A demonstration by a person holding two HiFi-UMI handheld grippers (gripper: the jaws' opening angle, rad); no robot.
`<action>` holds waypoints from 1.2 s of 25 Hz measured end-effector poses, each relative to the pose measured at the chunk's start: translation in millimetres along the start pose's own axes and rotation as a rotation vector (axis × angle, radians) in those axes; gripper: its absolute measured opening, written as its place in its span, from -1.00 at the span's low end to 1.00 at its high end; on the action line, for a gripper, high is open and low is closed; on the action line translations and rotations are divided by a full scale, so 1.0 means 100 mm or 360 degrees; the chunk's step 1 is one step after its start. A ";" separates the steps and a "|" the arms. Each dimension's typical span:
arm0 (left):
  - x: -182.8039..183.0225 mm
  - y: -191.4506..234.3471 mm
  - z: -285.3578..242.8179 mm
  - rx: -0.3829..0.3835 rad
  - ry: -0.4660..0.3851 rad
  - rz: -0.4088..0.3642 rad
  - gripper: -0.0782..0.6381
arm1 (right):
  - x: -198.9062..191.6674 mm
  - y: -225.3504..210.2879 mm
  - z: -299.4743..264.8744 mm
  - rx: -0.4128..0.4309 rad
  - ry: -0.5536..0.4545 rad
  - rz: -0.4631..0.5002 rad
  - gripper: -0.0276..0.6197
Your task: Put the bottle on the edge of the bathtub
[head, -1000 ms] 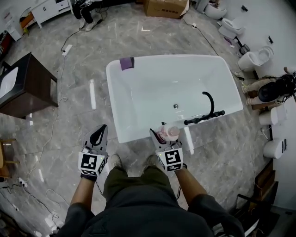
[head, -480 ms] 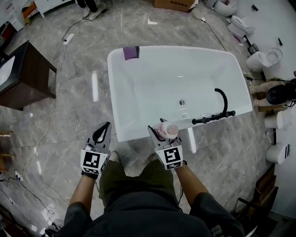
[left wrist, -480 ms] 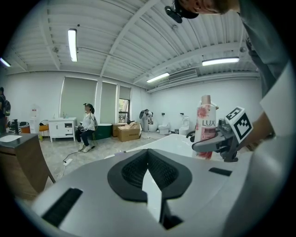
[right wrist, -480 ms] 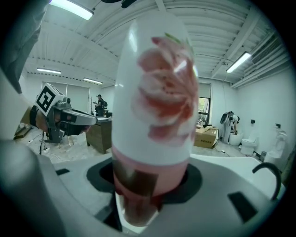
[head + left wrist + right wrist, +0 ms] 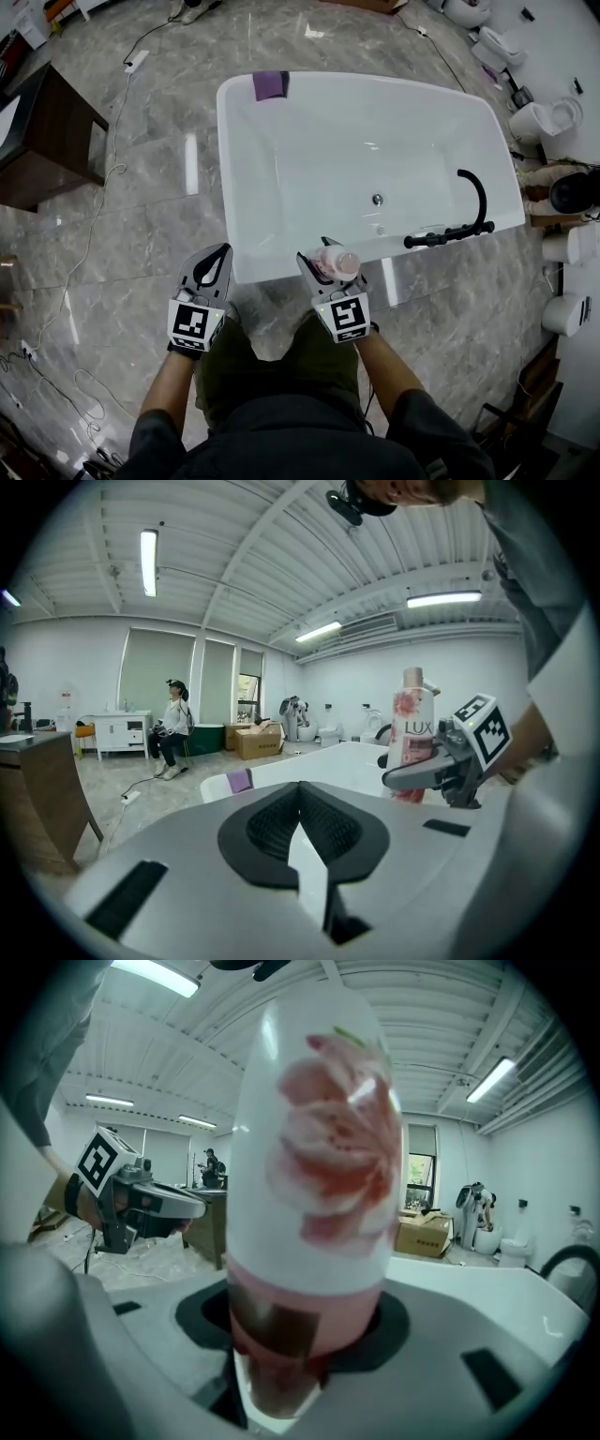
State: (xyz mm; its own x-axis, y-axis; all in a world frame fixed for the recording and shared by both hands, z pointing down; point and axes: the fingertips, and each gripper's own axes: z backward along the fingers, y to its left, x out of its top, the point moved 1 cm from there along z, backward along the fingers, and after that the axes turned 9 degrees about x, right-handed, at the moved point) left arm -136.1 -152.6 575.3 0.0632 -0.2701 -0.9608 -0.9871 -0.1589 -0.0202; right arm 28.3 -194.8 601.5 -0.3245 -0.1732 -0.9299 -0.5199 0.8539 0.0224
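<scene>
1. White bathtub fills the middle of the head view. It stands on a grey marble floor, with a black faucet on its right rim and a purple patch at its far left corner. The right gripper carries a pink-and-white LUX bottle over the tub's near rim. Whether the bottle touches the rim cannot be told. The left gripper hangs just outside that rim, further left.
2. Left gripper view: the jaws are drawn together, with nothing between them. Beyond them the bottle stands upright in the right gripper, in front of the bathtub.
3. Right gripper view: both jaws clamp the pink lower body of the bottle, and its flowered white upper part rises upright. The left gripper shows at the left.
</scene>
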 end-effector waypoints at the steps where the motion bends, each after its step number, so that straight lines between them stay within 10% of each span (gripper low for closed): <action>1: -0.09 0.00 -0.02 -0.0002 0.0004 0.0000 -0.78 | -0.07 0.01 -0.03 0.0003 0.0001 0.0001 -0.21; 30: -1.62 0.05 -0.40 0.0039 0.0045 0.0024 -0.78 | -1.47 0.24 -0.71 0.0212 -0.0031 0.0084 -0.21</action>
State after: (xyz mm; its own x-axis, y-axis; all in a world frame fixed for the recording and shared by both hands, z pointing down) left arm -145.1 -147.8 741.7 0.0523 -0.2990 -0.9528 -0.9912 -0.1316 -0.0131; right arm 7.1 -184.1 765.0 -0.3327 -0.1179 -0.9356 -0.3928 0.9193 0.0238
